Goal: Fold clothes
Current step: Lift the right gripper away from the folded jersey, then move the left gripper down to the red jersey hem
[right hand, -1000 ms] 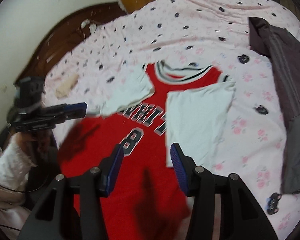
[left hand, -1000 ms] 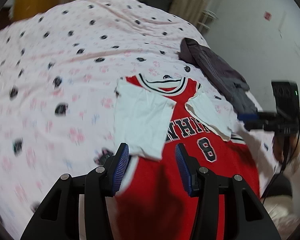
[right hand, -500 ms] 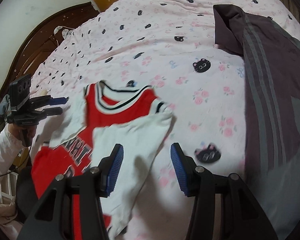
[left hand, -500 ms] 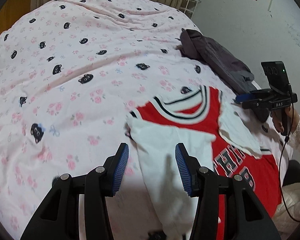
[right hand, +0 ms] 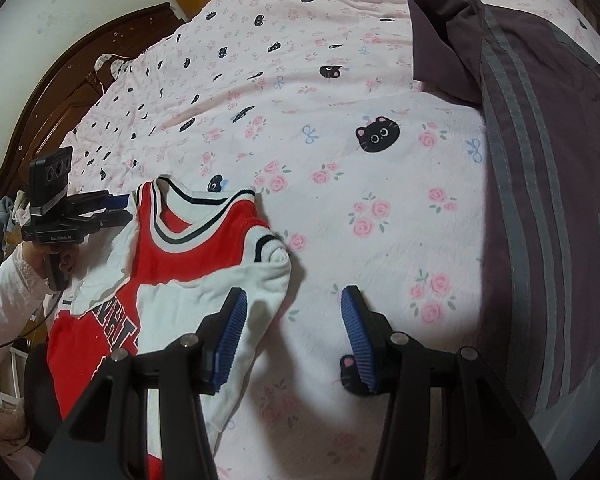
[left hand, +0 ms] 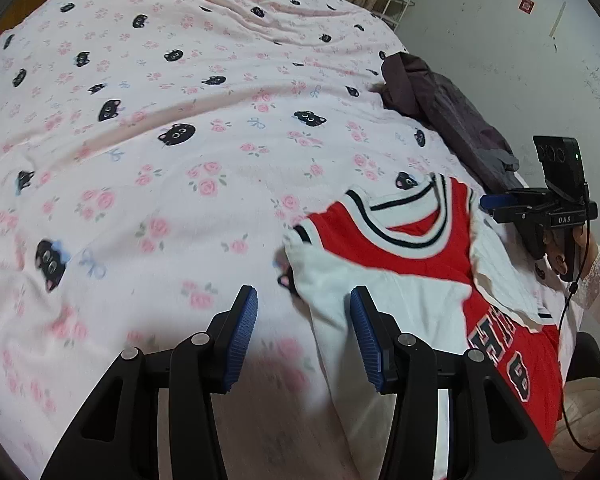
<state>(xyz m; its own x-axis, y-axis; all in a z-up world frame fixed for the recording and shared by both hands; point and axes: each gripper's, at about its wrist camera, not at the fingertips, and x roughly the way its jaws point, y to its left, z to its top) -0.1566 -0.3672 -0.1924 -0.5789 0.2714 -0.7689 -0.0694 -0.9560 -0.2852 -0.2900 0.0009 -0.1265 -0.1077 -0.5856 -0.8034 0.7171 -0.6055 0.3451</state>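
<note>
Left wrist view: we hang over the jersey's shoulders, one claw to each corner.

Our left gripper (left hand: 302, 334) stands released, nothing between its pads; the jersey (left hand: 384, 248) lies on the bedspread (left hand: 160, 152) just inward of it, the folded white sleeve (left hand: 380, 300) passing under the inner finger (left hand: 366, 344) while the outer finger sits over bare bedspread. Our right gripper (right hand: 290, 334) mirrors this, also released and empty: its inner finger over the other white sleeve (right hand: 204, 300), its outer finger off the jersey's edge. From the collar (right hand: 196, 204) the jersey's long axis runs back toward us, so each shoulder corner lies slightly ahead and inward of its own claw. We judge both hands equally near, suiting a two-handed pinch at the shoulders. A dark garment (right hand: 540, 160) lies well beyond the jersey on the right gripper's side.
</note>
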